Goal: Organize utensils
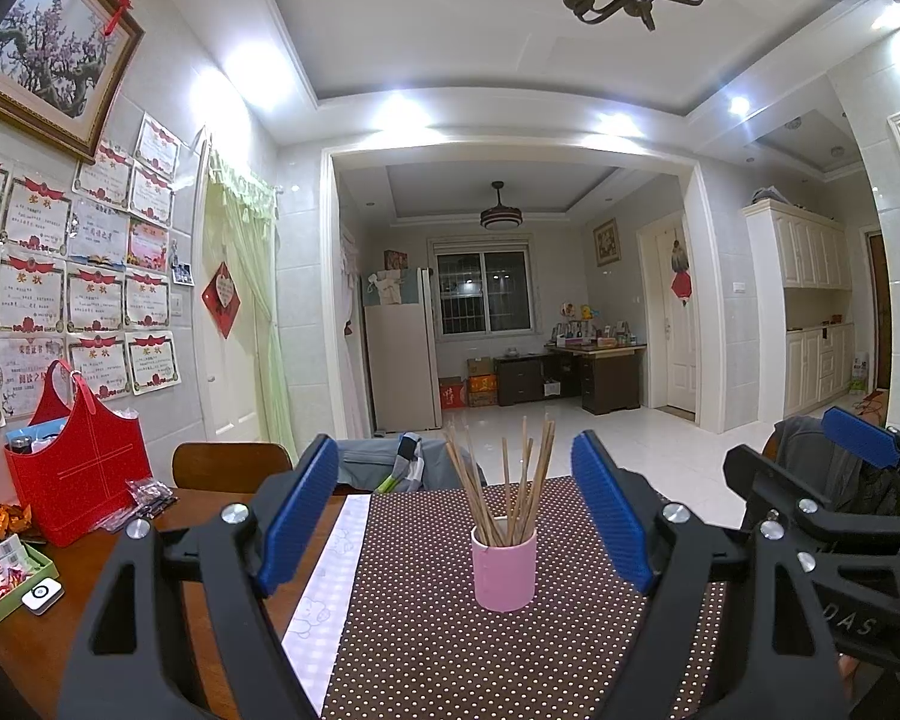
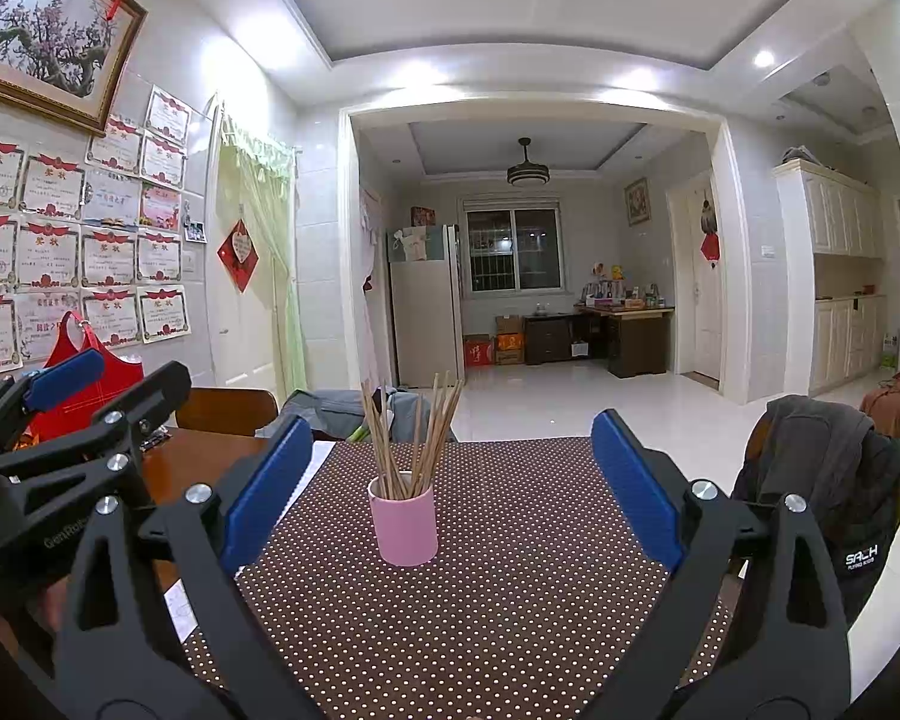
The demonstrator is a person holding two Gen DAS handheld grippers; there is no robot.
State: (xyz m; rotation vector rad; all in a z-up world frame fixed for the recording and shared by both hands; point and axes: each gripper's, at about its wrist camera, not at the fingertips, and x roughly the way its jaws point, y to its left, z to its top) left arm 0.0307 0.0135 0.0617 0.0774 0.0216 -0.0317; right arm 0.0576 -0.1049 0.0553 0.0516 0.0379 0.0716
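Note:
A pink cup stands upright on a brown dotted mat and holds several wooden chopsticks fanned upward. My left gripper is open and empty, its blue pads wide apart, short of the cup. My right gripper is open and empty too, with the cup and chopsticks ahead between its fingers. The right gripper also shows at the right of the left wrist view. The left gripper also shows at the left of the right wrist view.
A red bag stands at the table's left beside snack packets and a green box. A wooden chair is behind the table. A chair draped with a dark jacket stands at the right. A white patterned sheet lies left of the mat.

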